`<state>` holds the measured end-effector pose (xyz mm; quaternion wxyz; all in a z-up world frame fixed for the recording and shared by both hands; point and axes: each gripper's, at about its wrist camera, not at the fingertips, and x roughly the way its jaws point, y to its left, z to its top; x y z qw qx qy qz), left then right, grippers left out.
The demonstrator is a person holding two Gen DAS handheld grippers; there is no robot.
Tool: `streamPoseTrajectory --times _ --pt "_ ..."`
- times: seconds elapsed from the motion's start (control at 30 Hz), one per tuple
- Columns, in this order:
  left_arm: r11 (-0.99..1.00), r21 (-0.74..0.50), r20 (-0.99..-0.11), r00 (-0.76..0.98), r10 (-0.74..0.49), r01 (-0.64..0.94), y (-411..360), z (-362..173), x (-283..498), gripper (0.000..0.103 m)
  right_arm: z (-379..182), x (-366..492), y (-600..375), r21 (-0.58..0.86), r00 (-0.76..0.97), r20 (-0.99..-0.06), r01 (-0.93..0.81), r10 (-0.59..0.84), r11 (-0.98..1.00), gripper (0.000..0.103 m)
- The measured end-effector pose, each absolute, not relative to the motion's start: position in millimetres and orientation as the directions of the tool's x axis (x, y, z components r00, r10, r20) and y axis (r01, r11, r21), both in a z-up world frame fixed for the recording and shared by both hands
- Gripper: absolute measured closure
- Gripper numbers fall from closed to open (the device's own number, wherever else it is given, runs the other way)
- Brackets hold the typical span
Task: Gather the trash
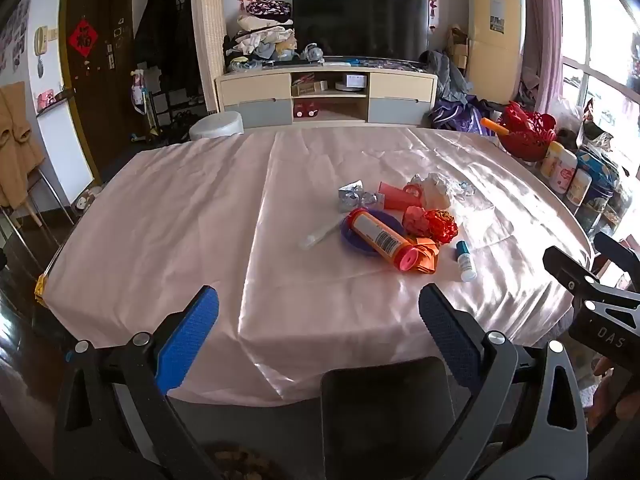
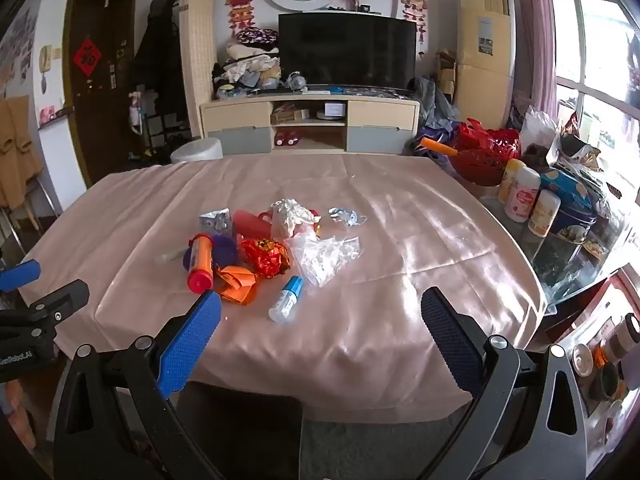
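Note:
A heap of trash lies mid-table on the pink cloth (image 1: 180,208) (image 2: 400,280). It holds an orange tube (image 1: 380,238) (image 2: 201,258) on a purple lid (image 1: 354,236), silver foil (image 1: 354,198) (image 2: 216,219), crumpled white paper (image 1: 436,188) (image 2: 290,214), a red-gold wrapper (image 1: 430,224) (image 2: 266,256), orange paper (image 2: 238,282), clear plastic (image 2: 324,256) and a small blue-capped bottle (image 1: 465,260) (image 2: 285,300). My left gripper (image 1: 318,320) is open near the table's front edge, short of the heap. My right gripper (image 2: 320,320) is open too, with nothing between its fingers.
A red basket (image 1: 526,134) (image 2: 486,152), canisters (image 2: 522,196) and a blue tin (image 2: 572,224) crowd the table's right side. A dark chair back (image 1: 384,412) stands at the front edge. A white stool (image 1: 218,125) and a TV cabinet (image 1: 326,96) lie beyond.

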<state>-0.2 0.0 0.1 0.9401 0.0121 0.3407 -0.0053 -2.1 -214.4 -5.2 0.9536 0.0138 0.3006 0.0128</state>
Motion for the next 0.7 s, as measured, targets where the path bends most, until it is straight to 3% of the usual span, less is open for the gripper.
streamPoseTrajectory --times 0.7 --pt "0.999 0.015 -0.657 0.754 -0.015 0.033 -6.1 -1.3 1.6 0.008 -6.5 -1.1 -220.2 0.062 0.813 -0.580 -0.014 0.048 0.998 0.003"
